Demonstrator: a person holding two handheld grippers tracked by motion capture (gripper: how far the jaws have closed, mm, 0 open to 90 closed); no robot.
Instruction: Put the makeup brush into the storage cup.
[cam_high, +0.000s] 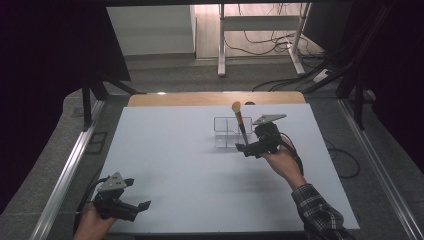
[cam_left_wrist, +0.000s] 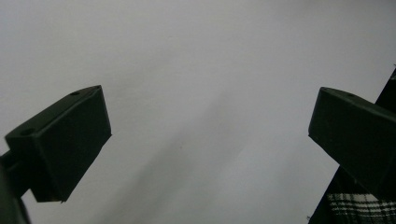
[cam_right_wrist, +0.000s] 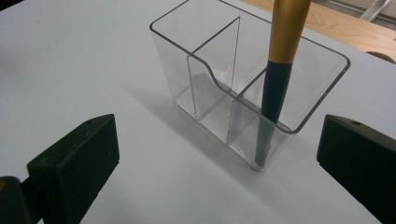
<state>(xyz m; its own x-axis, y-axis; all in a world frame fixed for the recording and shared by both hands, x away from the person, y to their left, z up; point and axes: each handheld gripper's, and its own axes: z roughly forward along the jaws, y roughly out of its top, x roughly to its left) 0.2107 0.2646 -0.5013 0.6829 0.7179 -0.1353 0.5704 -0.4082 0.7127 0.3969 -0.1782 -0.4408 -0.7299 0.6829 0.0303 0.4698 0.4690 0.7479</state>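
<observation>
One slim makeup brush (cam_right_wrist: 276, 88), gold ferrule over a dark stiff handle, stands in the near-end slot of the clear plastic divided holder (cam_right_wrist: 219, 100). My right gripper (cam_high: 248, 148) gapes empty beside that holder; I'd pinch the light, slippery handle. My left gripper (cam_high: 135, 196) idles open, well away.

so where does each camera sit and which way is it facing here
High view: above the person's side, looking forward and down on the table; shows both hands, left tool, right tool.
Left gripper view: on the left tool, facing bare table; its open jaws, a plaid sleeve.
Right gripper view: on the right tool, facing the clear organizer holding a brush; open jaws.
Shared: organizer and brush in the high and right gripper views.
</observation>
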